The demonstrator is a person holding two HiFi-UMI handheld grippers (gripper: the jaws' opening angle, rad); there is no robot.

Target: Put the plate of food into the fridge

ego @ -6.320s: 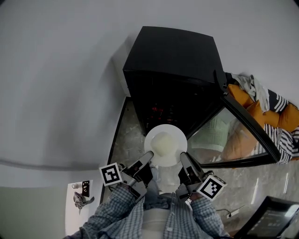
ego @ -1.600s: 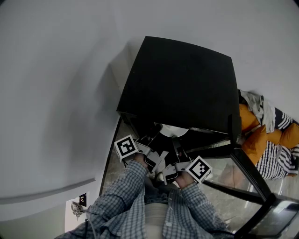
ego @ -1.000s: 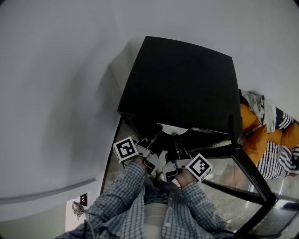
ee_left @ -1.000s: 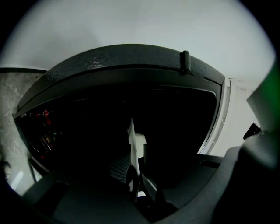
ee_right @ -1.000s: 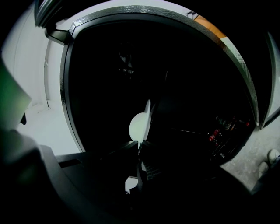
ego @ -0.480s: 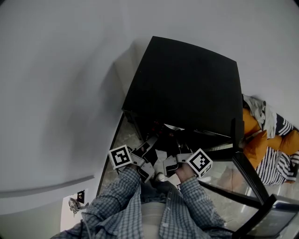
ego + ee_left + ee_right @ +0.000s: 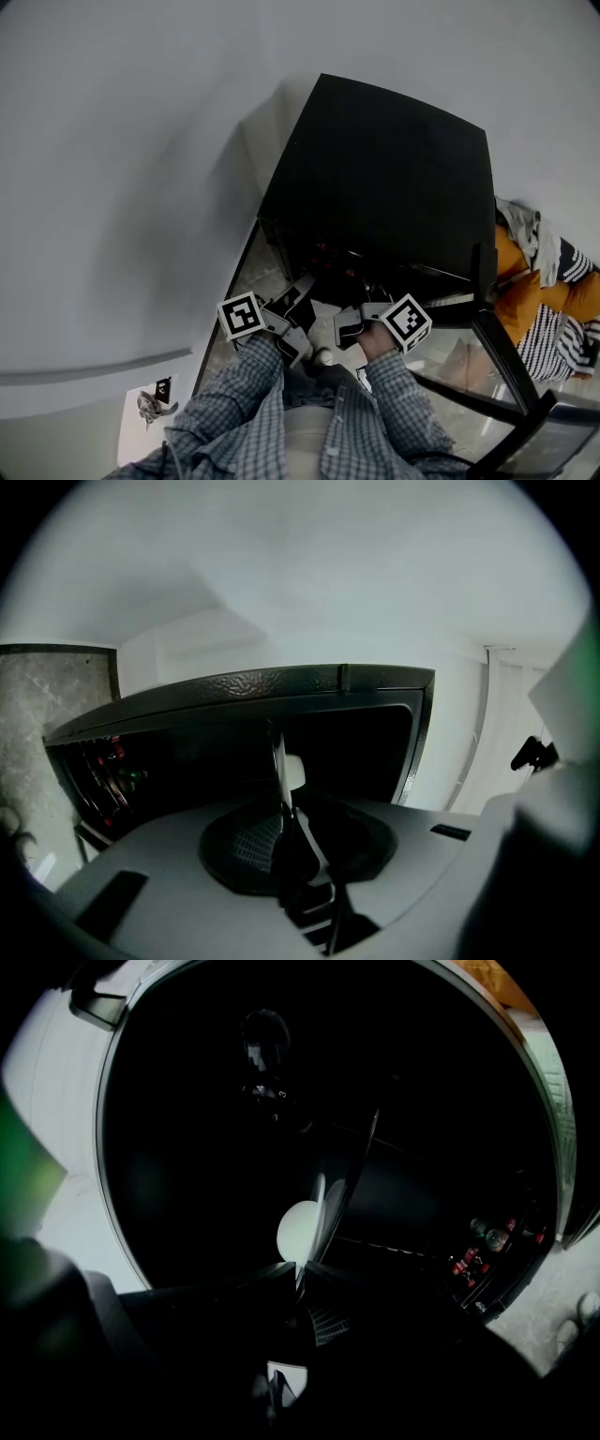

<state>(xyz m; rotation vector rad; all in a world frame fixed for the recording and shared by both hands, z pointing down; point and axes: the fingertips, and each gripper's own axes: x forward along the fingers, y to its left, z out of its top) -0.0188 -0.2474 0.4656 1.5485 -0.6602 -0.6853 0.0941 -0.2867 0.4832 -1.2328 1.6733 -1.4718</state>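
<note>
Plate (image 7: 278, 761): moved. Six seconds back it sat in plain sight before the open fridge (image 7: 384, 178). Half a second back a pale sliver of its rim showed below the fridge's top edge. From the head camera that sliver is now gone, hidden under the overhang.

Wall (image 7: 122, 141): pale, plain, behind and to the left of the fridge.

Fridge: black, squat, interior dark. Door (image 7: 514, 367) swung wide to the person's right.

Floor (image 7: 246, 277): mottled stone, a strip showing left of the fridge.

Sleeves (image 7: 234, 412): checked, one to each gripper, reaching toward the fridge mouth.

Orange cushion (image 7: 514, 267): beyond the door, with striped cloth (image 7: 548, 342) beside it.

Left gripper (image 7: 283, 817): jaws pressed together on the plate's rim, the plate seen edge-on.

Right gripper (image 7: 296, 1279): jaws likewise pinching the plate's rim, on the opposite side.

Plate, position: held between the two grippers at the fridge opening, against the dark interior. Whether it rests on a shelf cannot be told.

Food (image 7: 294, 772): one pale rounded mound on the plate, close to the gripped rim.

Red items (image 7: 469, 1262): small, low in the fridge, kind not legible.
</note>
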